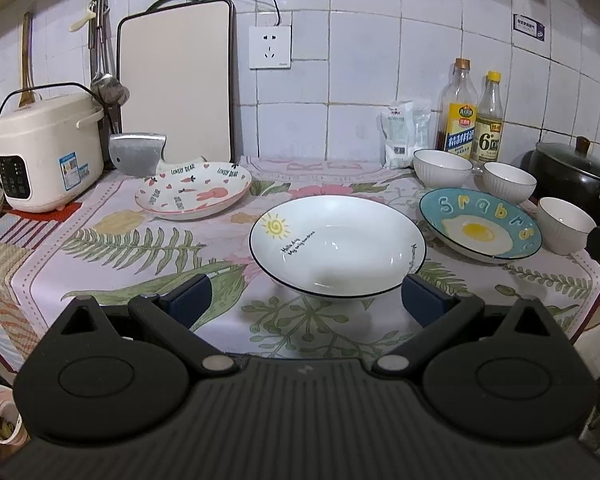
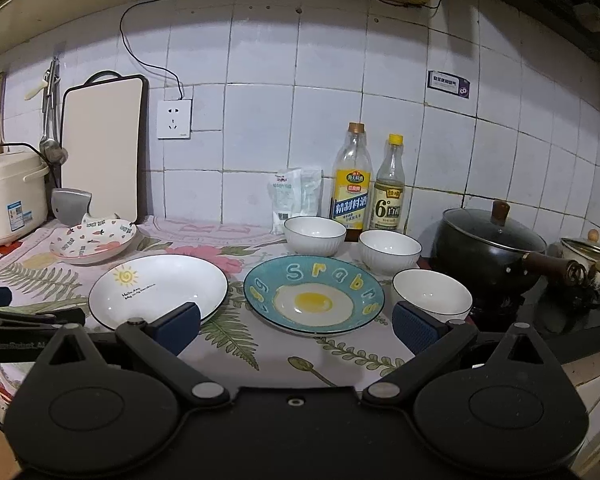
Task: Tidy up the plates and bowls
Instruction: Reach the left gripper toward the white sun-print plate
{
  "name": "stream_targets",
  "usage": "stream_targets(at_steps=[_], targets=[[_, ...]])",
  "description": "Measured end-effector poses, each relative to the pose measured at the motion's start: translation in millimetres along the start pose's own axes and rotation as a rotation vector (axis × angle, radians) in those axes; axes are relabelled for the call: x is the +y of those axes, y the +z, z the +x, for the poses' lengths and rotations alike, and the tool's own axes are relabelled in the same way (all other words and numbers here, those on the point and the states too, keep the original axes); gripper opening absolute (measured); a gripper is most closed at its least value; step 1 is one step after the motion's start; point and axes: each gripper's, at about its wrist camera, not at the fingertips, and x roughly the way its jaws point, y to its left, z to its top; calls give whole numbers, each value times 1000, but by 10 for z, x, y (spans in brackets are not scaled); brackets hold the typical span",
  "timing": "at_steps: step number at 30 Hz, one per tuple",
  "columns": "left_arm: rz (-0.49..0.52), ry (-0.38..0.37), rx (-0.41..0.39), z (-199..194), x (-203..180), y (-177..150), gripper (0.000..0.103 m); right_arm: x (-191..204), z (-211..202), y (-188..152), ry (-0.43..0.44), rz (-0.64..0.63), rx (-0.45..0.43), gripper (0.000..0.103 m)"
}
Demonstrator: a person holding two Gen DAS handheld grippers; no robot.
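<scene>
Both grippers, the left gripper (image 1: 305,295) and the right gripper (image 2: 296,322), stand with jaws spread wide and hold nothing; each hangs above the near edge of the counter. Judged from the layout, the sorting has not begun: no plate lies on another and no bowl sits inside another.

Plates: the sun plate (image 1: 337,245) lies at 12 o'clock just ahead of the left gripper, between its pads in the view but not touched by them. The egg plate (image 2: 313,294) lies likewise at 12 o'clock ahead of the right gripper. The bear plate (image 1: 193,190) lies apart at 10 o'clock in the left view, near the cleaver (image 1: 137,153).

Bowls: three white ribbed bowls stand singly at the right. The back bowl (image 2: 314,235) is at 12 o'clock beyond the egg plate, the mid bowl (image 2: 389,251) at 1 o'clock, and the near bowl (image 2: 432,294) at 2 o'clock, close to the right pad.

Remaining, by estimate: three plates to stack, three bowls to nest.

Surface: a counter under a floral cloth (image 1: 140,248). Surroundings: white tiled wall with a socket (image 1: 270,47), a cutting board (image 1: 176,80) leaning at 11 o'clock, a rice cooker (image 1: 48,152) at 9 o'clock, two bottles (image 2: 368,184) at the wall, and a lidded pot (image 2: 488,248) on the stove at 3 o'clock.
</scene>
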Motion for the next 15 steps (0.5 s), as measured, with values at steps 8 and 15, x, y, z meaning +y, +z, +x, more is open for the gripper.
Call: stream_targets(at_steps=[8,15], targets=[[1,0,-13,-21,-7,-16,103,-47,101,-45,-21,23,17,103],[-4,-10,-33,-116,5,-22,103,-42,81,-57,-32,17,10,103]])
